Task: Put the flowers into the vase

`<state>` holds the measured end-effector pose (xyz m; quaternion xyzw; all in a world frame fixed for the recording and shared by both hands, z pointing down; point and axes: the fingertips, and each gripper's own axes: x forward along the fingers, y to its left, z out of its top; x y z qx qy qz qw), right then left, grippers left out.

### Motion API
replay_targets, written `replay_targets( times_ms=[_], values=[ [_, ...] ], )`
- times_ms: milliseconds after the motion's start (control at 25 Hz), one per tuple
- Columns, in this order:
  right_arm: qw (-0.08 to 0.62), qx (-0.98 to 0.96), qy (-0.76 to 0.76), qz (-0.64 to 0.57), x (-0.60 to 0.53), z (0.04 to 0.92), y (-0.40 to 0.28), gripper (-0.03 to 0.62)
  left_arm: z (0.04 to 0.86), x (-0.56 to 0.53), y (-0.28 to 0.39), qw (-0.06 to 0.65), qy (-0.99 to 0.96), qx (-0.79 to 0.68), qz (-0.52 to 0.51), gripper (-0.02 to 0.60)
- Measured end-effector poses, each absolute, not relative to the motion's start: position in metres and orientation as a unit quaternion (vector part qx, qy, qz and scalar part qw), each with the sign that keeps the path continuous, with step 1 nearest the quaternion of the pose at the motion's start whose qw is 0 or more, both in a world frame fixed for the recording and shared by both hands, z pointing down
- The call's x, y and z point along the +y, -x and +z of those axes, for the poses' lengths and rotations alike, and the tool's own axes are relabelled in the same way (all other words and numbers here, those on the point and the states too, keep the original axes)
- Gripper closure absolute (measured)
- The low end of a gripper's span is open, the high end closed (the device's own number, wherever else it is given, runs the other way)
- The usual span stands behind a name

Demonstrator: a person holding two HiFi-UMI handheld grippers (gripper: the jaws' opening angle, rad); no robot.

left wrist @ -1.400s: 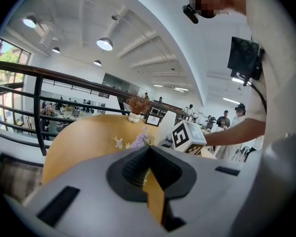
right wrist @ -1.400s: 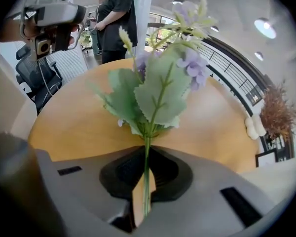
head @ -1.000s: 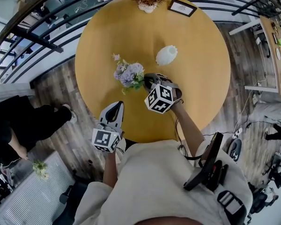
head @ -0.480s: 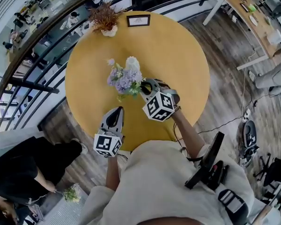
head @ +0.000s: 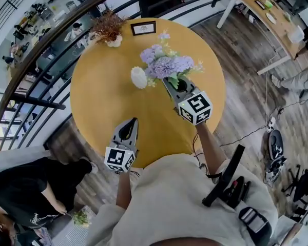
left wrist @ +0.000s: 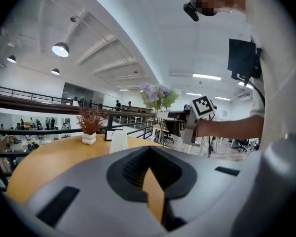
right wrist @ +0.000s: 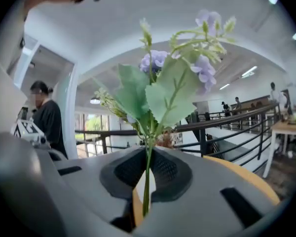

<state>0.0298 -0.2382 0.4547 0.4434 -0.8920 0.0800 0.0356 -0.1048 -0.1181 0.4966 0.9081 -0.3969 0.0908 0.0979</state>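
A cream short-sleeved top (head: 179,199) is worn. Grey L gripper (head: 130,122) & R gripper (head: 170,83) are each fitted w/ a b/w marker cube (head: 118,159). A black device (head: 227,181) w/ strap & buckle (head: 254,222) is seen at the waist.

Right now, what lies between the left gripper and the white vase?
Nothing: in the head view, only bare tabletop separates the left gripper from the white vase.

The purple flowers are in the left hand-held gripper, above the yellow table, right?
No: the right hand-held gripper holds the purple flowers by the stem, above the yellow table; the right gripper view shows it.
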Motion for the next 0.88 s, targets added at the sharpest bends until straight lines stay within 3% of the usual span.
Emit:
replay_targets(
  times_ms=[80,280,640,880],
  values=[
    [-0.021,-0.889,-0.449,0.082,-0.246,0.432,-0.037,0.569,0.496,-0.119,0.112,0.101,-0.905,-0.404,0.089,0.575],
    [-0.034,-0.896,-0.439,0.052,-0.260,0.404,-0.031,0.569,0.492,-0.120,0.118,0.104,-0.898,-0.419,0.087,0.575],
    [-0.121,-0.920,-0.369,-0.050,-0.299,0.287,0.021,0.569,0.501,-0.121,0.136,0.118,-0.884,-0.444,0.086,0.575],
    [-0.120,-0.927,-0.344,-0.089,-0.303,0.268,0.051,0.569,0.508,-0.119,0.159,0.134,-0.869,-0.468,0.086,0.575]
  ],
)
